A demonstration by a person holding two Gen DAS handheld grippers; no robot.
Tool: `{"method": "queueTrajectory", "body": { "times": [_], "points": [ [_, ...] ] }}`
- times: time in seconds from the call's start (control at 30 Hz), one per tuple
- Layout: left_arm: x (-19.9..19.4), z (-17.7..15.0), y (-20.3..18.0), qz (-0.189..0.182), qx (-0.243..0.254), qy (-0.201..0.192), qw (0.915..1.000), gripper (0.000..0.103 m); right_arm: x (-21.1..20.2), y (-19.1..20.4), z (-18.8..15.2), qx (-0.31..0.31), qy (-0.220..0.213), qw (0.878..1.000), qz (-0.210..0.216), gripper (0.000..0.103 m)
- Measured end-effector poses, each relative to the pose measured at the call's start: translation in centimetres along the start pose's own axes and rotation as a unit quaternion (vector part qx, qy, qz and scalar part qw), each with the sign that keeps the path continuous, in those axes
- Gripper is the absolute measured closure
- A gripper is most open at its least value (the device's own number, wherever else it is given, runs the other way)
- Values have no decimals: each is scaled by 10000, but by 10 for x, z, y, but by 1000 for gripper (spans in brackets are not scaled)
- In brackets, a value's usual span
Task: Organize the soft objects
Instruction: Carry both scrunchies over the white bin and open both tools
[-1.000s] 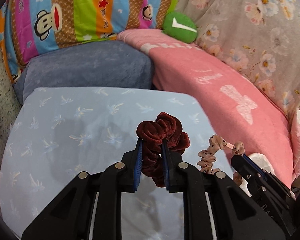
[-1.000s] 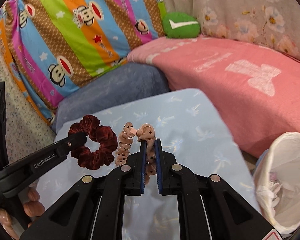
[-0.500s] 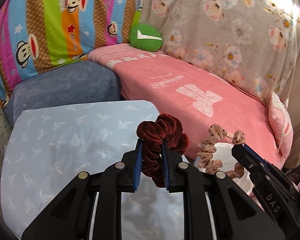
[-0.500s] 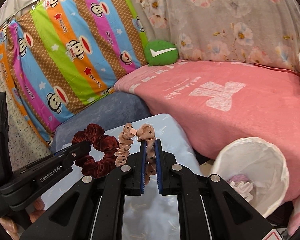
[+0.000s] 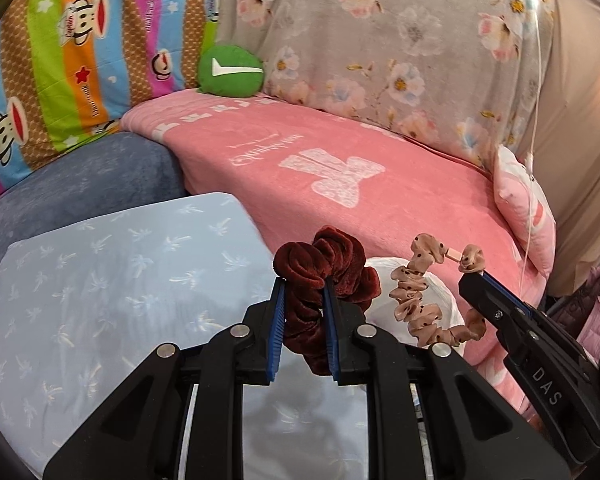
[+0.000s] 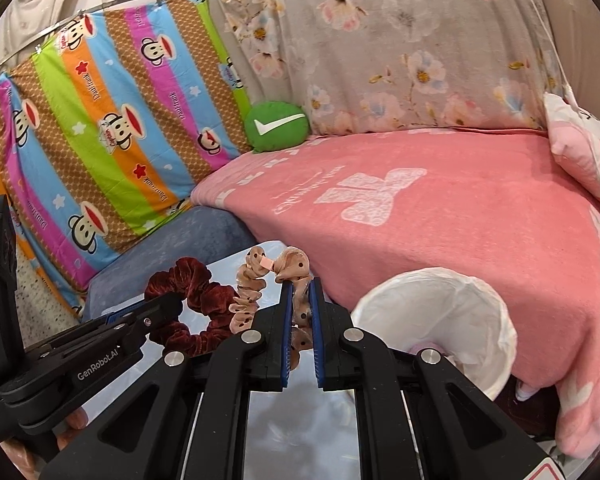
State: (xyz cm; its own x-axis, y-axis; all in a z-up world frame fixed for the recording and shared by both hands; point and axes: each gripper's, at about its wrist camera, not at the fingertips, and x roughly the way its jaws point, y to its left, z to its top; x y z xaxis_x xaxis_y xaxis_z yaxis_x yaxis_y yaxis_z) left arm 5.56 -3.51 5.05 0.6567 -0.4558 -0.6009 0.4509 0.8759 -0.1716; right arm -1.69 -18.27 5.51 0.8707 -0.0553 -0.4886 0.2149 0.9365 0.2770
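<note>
While pinched, maroon velvet scrunchie (image 5: pixel 324 276) bunches (ruffled folds).

Your left gripper's fingers (image 5: pixel 278 330) hide the dark red scrunchie's (image 5: pixel 332 264) near loop. The right gripper's bars cover the white-lined bin's (image 6: pixel 496 336) near rim; its pale contents stay unclear.

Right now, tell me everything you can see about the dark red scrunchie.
The dark red scrunchie is a gathered ring of plush, velvet-looking fabric, ruffled all round. The left gripper has its jaws shut on one side of the loop, holding it in the air above the light blue cushion. The rest bulges beyond the pads, beside the spotted beige scrunchie.
</note>
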Motion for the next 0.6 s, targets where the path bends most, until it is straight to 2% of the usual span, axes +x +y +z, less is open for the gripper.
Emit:
{"method": "queueTrajectory", "body": {
  "times": [0.6],
  "points": [
    [52,-5,-70,-548,555,451,9959,82,4,-92,-4,460,-1,9974,-559,94]
  ]
}}
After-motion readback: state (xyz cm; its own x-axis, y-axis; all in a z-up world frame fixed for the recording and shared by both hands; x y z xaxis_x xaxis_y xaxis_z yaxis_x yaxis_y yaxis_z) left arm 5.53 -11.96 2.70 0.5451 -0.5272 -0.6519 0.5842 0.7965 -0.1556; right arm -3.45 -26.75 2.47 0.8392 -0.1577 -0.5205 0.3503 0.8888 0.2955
